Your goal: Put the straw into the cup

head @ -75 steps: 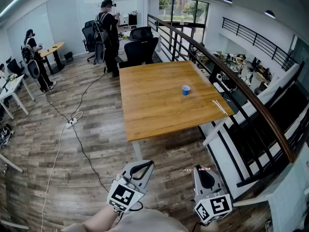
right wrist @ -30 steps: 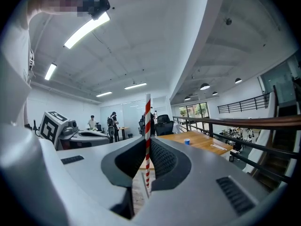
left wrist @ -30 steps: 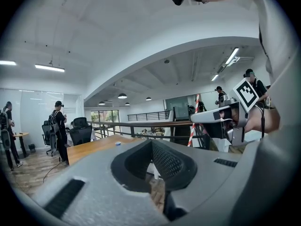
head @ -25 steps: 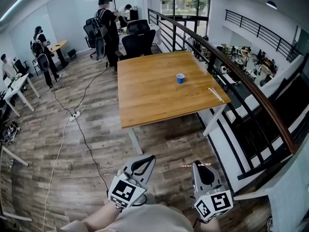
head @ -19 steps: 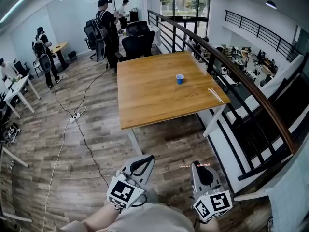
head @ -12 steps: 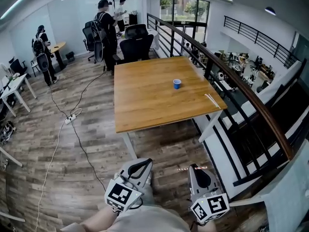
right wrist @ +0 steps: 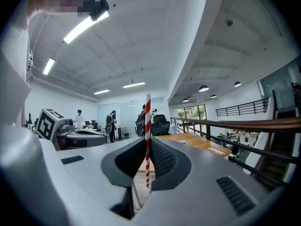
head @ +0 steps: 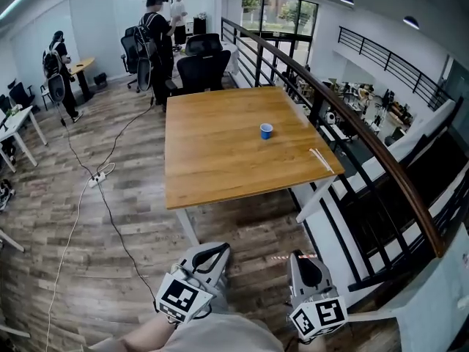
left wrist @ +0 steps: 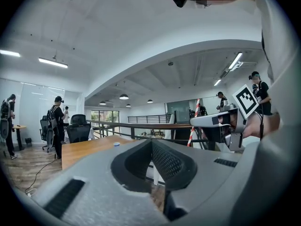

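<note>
Head view: cup [head: 266, 130] far on table [head: 212, 160], well apart from left gripper [head: 218, 249] and right gripper [head: 302, 258]; perhaps spare straws at the table's right edge.
Left gripper view: jaws together, empty.
Right gripper view: jaws pinch straw [right wrist: 147, 112] upright.
Advice: step close, keep the straw vertical above the cup.
</note>
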Action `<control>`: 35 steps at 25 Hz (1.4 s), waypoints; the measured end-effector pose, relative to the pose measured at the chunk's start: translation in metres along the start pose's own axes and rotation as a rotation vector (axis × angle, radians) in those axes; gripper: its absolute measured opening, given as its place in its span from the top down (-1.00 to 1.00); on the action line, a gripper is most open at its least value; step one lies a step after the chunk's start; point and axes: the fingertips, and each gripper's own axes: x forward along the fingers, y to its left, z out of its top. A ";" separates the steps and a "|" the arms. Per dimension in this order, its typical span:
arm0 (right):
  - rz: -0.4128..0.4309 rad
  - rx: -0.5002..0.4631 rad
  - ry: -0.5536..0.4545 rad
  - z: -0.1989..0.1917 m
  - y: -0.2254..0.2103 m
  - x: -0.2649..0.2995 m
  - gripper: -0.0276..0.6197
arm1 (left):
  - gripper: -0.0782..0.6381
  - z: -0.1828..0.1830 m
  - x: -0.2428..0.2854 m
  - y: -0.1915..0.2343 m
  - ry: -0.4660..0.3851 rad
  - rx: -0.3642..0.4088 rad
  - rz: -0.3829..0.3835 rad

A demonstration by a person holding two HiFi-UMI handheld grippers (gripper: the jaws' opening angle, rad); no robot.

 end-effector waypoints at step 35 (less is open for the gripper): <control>-0.096 0.056 0.089 0.020 -0.124 0.315 0.80 | 0.74 0.020 0.252 0.230 0.002 0.038 -0.162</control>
